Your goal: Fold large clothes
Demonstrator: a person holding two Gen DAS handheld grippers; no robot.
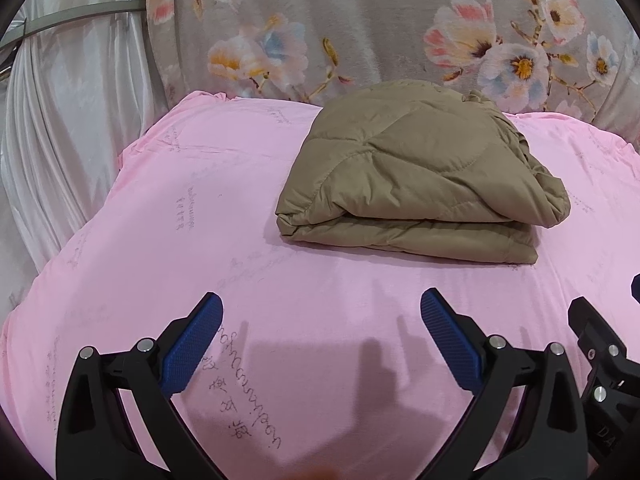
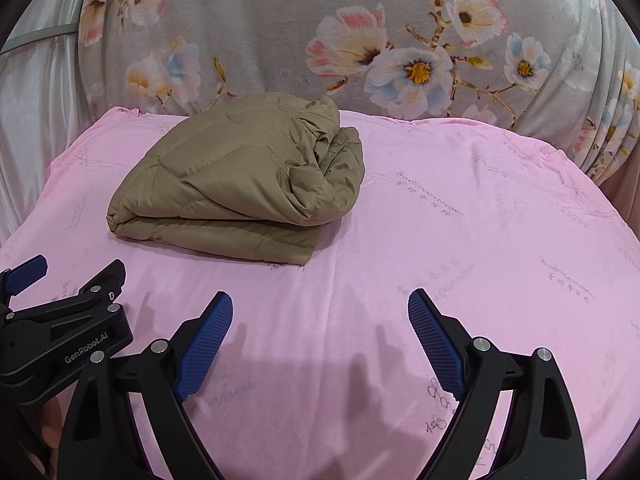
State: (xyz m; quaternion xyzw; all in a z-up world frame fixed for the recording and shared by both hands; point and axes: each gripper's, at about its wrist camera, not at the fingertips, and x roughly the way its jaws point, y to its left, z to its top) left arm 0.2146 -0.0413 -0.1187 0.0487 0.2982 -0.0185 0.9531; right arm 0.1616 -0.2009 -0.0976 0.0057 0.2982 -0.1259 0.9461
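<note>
**Q:** Jacket (image 1: 420, 176) — where does it lie, and in what condition?

**A:** It is a khaki quilted jacket, folded into a thick rectangular bundle with stacked layers showing along its near edge. It rests on the pink sheet (image 1: 200, 208), toward the far side of the surface, close to the floral backdrop (image 1: 360, 20). In the right wrist view the same bundle sits left of centre, with bunched folds gathered on its right end.

**Q:** What surrounds it?

**A:** The pink sheet covers the whole working surface and carries faint grey script printed in scattered patches. Behind it hangs grey cloth patterned with pale pink, blue and cream flowers. At the far left, white satin drapery (image 1: 60, 120) falls in vertical folds, crossed by a grey band.

**Q:** How do the two claws stand?

**A:** The left gripper (image 1: 322, 304) has its blue-padded fingers (image 1: 192, 344) spread wide, with nothing between them; it hovers over bare sheet, well short of the jacket. The right gripper (image 2: 320, 304) is likewise spread and holds nothing — it too is apart from the bundle. Each tool appears at the edge of the other's view, so the two sit side by side. Soft shadows of the fingers fall on the sheet ahead of them.
</note>
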